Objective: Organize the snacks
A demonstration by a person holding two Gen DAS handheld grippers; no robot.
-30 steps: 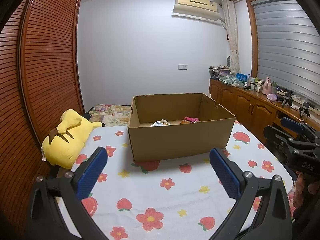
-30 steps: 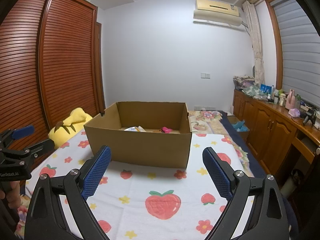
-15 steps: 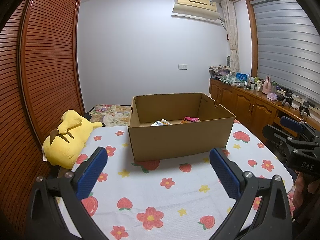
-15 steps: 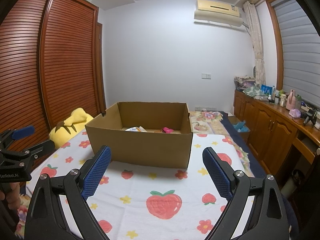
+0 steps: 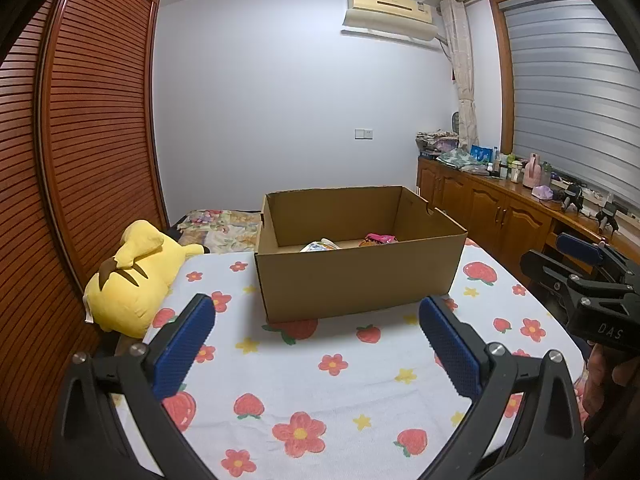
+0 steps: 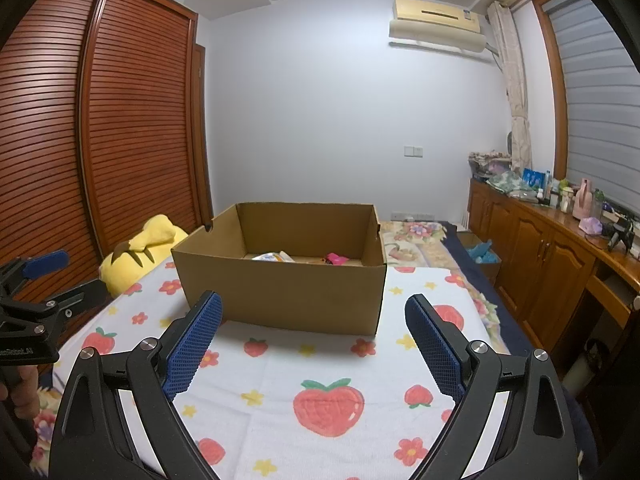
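One cardboard box (image 5: 356, 276) sits open-topped on the strawberry-and-flower bedspread (image 5: 332, 364), near the middle of the bed. Its long axis runs across the bed, left to right from where the grippers hover, with one long wall facing them and the open top facing the ceiling. Two snack packets show over that near wall, lying on the box floor: a white packet (image 5: 320, 245) towards the left and a pink packet (image 5: 380, 237) to its right, a little apart. Only their tops are visible, so which way each points cannot be told.

Two grippers are held above the near end of the bed, both aimed at the box. The left gripper (image 5: 316, 340) has its two blue-padded fingers spread wide with nothing between them; the right gripper (image 6: 314, 338) is just the same, wide apart and empty. Neither touches the box.

One yellow plush toy (image 5: 132, 280) lies on the bed's left edge beside the slatted wooden wardrobe (image 5: 92, 152). One air conditioner (image 5: 390, 8) hangs high on the far wall, and a wooden sideboard (image 5: 492, 216) with clutter on top runs along the right.
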